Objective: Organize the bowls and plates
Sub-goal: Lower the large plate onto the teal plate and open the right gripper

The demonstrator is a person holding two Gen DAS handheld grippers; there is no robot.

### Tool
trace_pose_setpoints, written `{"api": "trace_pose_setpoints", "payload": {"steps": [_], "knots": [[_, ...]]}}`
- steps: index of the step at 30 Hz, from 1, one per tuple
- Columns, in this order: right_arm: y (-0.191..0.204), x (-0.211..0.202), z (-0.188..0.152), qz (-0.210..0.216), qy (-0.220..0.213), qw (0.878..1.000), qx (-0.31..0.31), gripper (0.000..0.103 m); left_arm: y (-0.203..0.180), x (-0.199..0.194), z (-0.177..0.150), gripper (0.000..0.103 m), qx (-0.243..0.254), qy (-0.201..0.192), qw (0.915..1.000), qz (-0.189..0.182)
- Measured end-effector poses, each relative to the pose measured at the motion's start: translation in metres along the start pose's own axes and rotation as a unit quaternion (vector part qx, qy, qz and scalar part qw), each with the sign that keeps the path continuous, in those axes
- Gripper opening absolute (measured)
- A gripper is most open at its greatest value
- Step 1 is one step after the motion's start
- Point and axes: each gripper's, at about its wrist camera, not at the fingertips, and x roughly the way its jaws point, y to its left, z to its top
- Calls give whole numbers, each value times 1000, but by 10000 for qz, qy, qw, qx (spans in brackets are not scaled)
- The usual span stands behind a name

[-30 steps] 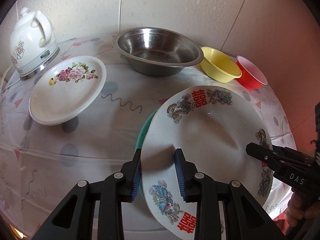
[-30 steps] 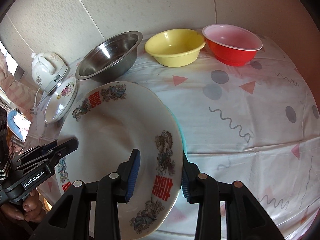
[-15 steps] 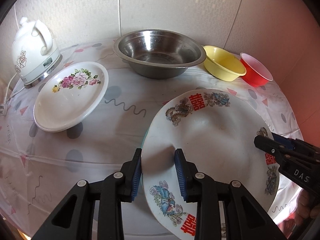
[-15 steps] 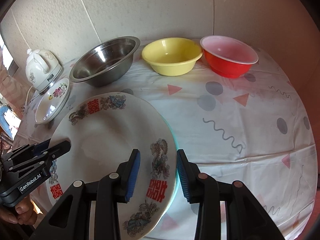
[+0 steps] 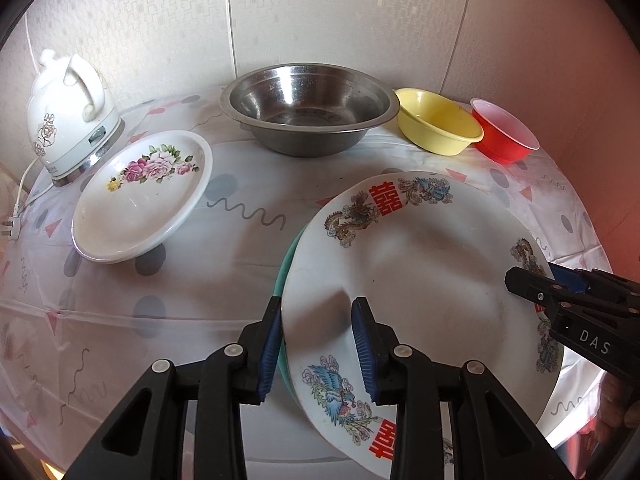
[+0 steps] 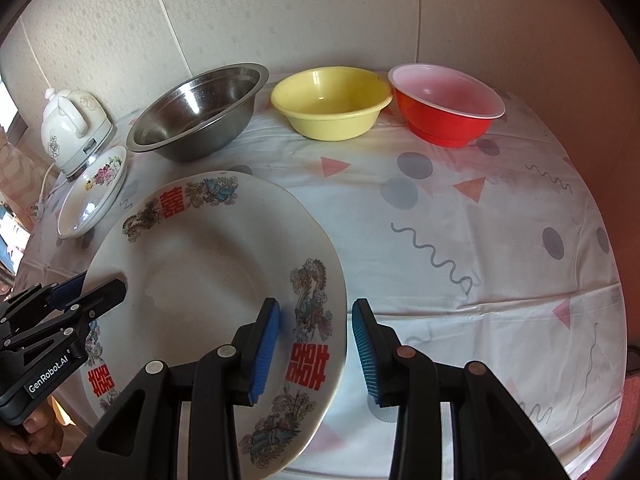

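Under dragon plate [image 5: 432, 264], teal plate [image 5: 289, 264] mostly hidden, sliver showing

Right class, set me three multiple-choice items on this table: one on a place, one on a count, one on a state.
1. What stands beside the yellow bowl, on the side away from the steel basin?
A. a red bowl
B. a green mug
C. a wooden spoon

2. How many bowls, the steel basin included, stand in the row along the wall?
A. two
B. three
C. five

3. In what state is the plug of the electric kettle?
A. lying loose on the tablecloth
B. pushed into a wall socket
C. dropped inside the steel basin

Answers:
1. A, since the red bowl sits next to the yellow one at the end of the row.
2. B, since the row holds steel, yellow and red.
3. A, since its cord ends on the cloth with the pins bare.
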Motion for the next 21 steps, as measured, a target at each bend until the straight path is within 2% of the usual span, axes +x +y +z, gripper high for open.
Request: {"api": "trace_pose_setpoints", "payload": {"steps": [11,21], "knots": [[-4,-14,5,-135,-200,9996,155,39,22,-16,-4,41,-433,-124,9989,92],[15,-23,14,-109,-389,9991,-98,40,46,-27,-12,45,-713,-216,9969,237]]}}
